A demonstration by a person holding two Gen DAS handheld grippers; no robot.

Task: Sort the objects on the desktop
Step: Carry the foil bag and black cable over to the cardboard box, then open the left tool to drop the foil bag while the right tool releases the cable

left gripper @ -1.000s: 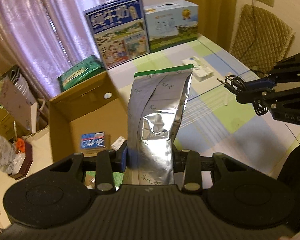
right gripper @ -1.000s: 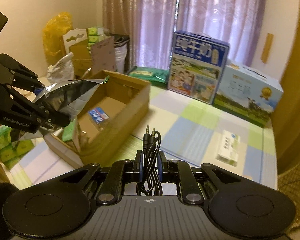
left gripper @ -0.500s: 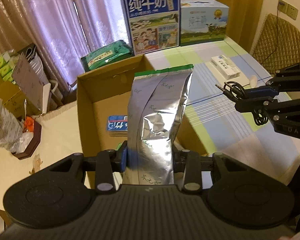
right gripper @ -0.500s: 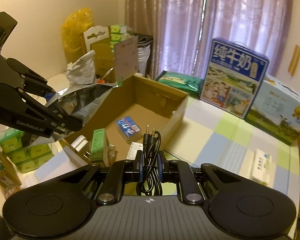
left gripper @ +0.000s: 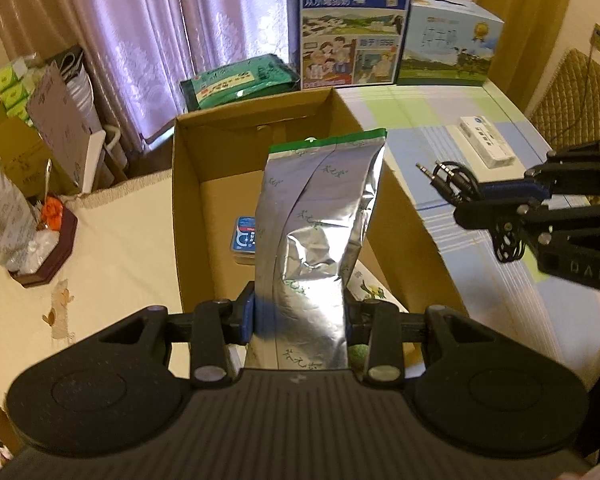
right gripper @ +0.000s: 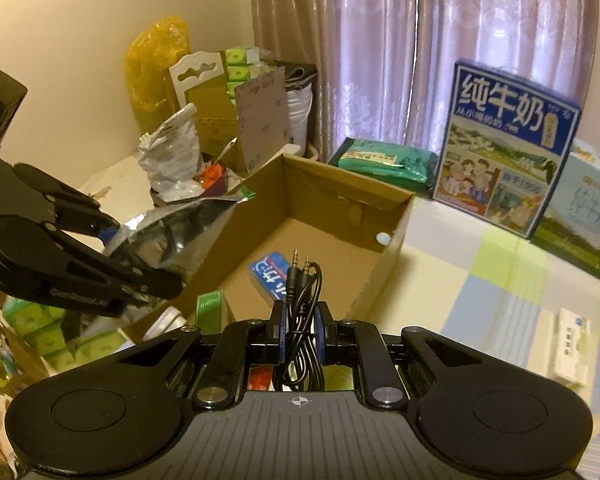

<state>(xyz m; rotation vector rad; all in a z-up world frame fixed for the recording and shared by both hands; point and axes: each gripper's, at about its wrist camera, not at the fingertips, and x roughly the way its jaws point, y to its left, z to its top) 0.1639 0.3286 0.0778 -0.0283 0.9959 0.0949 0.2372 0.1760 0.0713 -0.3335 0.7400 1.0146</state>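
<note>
Lilac curtains [left gripper: 140,20] fill the upper frame behind an open cardboard box [left gripper: 188,208] at centre. Over it, the left gripper [left gripper: 300,316] clamps a silver foil pouch [left gripper: 320,216] by its lower end, long axis pointing away, green-edged top farthest. At right, the right gripper [right gripper: 300,332] pinches a coiled black audio cable [right gripper: 302,300], plugs forward. One blue carton [left gripper: 352,24] reads "纯牛奶".

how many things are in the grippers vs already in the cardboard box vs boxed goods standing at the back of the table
held in grippers: 2, silver foil bag and audio cable
seen inside cardboard box: 1, blue pack
milk cartons at back: 2
total: 5
</note>
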